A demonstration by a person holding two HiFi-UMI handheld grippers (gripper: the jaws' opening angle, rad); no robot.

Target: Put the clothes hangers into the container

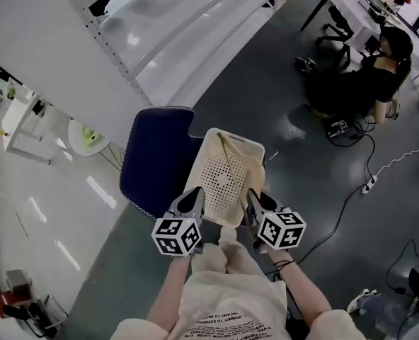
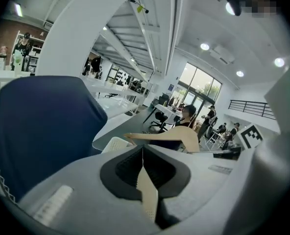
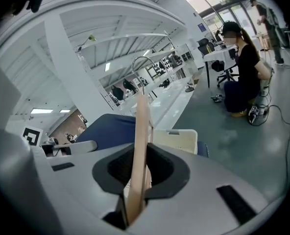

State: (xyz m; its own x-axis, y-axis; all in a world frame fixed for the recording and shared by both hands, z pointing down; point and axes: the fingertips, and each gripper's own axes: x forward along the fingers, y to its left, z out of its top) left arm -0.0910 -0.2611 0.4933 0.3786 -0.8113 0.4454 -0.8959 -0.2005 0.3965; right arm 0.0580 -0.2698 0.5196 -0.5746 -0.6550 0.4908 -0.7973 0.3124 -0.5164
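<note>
The left fingers (image 2: pixel 124 169) are clenching a thin part of a pale wooden hanger (image 2: pixel 167 138), whose arm is stretching across just beyond them. Ahead of and below both pairs of fingers, the cream container (image 1: pixel 242 139) is sitting on a blue chair (image 1: pixel 153 163). The right fingers (image 3: pixel 163 168) are gripping a wooden hanger (image 3: pixel 141 131) edge-on, its metal hook (image 3: pixel 137 61) curving above them.
</note>
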